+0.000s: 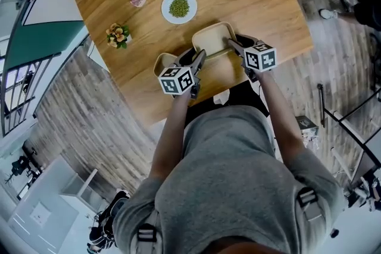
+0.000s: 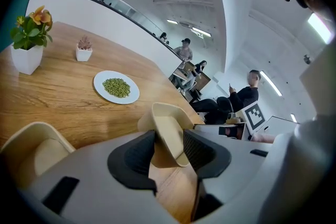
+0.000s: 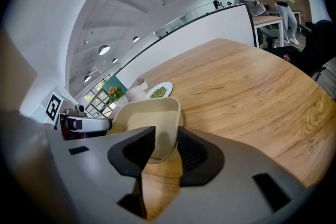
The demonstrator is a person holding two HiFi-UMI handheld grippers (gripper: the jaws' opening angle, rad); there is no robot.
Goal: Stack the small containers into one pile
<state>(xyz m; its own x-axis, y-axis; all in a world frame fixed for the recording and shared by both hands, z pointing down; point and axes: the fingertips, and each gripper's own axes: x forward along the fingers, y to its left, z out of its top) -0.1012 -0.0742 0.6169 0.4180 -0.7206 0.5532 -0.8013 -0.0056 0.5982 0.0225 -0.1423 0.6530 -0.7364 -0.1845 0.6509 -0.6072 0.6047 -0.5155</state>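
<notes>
The left claw (image 2: 169, 140) and the right claw (image 3: 165, 138) each clamp a wall of one cream container (image 1: 213, 38).

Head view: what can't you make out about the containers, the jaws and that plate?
- Head view: the left gripper and right gripper cover their own jaws' contact with the held container.
- Head view: the second container is partly hidden under the left gripper.
- Left gripper view: the gripper's body cuts off that second container.
- All views: the green pieces on the plate are too small to identify.
</notes>
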